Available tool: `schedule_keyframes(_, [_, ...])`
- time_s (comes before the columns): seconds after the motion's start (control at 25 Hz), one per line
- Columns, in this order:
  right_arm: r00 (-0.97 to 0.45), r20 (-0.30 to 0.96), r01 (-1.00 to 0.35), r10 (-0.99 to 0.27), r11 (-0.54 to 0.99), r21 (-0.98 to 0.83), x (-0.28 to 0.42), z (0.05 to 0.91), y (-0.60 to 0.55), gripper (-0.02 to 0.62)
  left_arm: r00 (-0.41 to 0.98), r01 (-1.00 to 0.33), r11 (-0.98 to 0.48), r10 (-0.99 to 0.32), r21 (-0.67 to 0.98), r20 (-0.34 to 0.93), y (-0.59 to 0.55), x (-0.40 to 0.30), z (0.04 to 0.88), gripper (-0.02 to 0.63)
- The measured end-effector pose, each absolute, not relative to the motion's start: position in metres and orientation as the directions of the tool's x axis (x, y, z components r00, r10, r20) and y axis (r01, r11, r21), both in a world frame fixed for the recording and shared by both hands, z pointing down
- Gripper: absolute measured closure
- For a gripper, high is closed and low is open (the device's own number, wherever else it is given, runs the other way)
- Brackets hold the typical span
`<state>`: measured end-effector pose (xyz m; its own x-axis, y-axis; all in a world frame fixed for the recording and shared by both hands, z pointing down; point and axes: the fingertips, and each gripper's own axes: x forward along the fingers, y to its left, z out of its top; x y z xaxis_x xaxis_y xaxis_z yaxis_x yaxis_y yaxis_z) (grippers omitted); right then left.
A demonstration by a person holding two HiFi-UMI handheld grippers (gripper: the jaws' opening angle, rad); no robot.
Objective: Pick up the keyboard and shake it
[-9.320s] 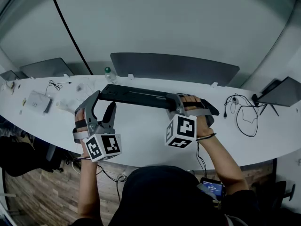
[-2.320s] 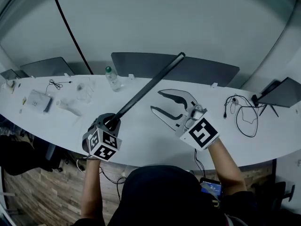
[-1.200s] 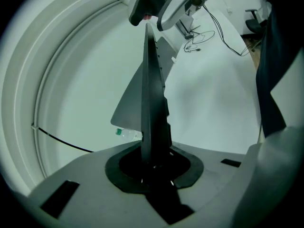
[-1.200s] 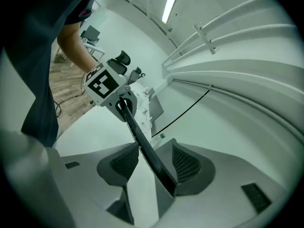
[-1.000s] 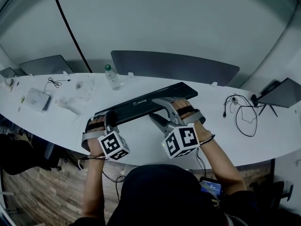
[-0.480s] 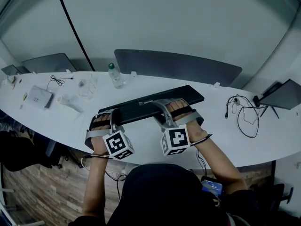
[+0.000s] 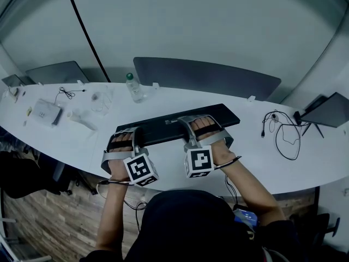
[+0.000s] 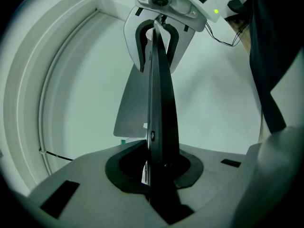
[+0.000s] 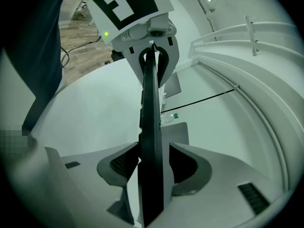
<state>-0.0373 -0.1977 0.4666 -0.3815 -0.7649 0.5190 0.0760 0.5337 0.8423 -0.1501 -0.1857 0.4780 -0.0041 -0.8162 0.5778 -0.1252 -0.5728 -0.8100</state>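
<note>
Two hand-held grippers clamp a black keyboard (image 7: 163, 130) above the near half of a long white desk (image 7: 278, 160), seen from the wearer's head camera. The left gripper (image 7: 128, 133) has its jaws closed tight on the keyboard's left end, toward the desk's left side. The right gripper (image 7: 185, 123) bites the same board farther along, right of the desk's middle, its padded jaws pressed against both faces. Each gripper view shows the keyboard edge-on between the jaws, running away to the opposite gripper at its far end. Whether the board touches the desk cannot be made out from the head view. A clear bottle with a green cap (image 7: 133, 88) stands upright at the desk's back edge. A small white box (image 7: 44, 112) lies toward the desk's left end, and a coiled black cable (image 7: 284, 134) lies toward its right end, both well apart from the grippers. A grey divider panel (image 7: 207, 78) rises behind the desk.
</note>
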Motion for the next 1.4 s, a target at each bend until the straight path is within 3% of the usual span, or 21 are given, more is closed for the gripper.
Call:
schedule_keyframes(0.24, [-0.361,0.531,0.102,-0.767,0.534,0.839,-0.036,0.478,-0.198,0.489,-0.006,-0.116,-0.569,-0.820,-0.814,0.573,-0.187,-0.148,0.480,0.509])
schedule_keyframes(0.72, [-0.340,0.522,0.032,-0.783,0.545,0.838,-0.031,0.472,-0.201,0.505,0.007,-0.128,-0.541,-0.839,-0.831,0.545,-0.189,-0.144,0.480,0.499])
schedule_keyframes(1.4, [-0.328,0.541,-0.027,-0.775,0.580,0.814,-0.019,0.469,-0.209,0.505,0.100,-0.251,-0.378,-0.926,-0.891,0.364,-0.201,-0.139,0.445,0.302])
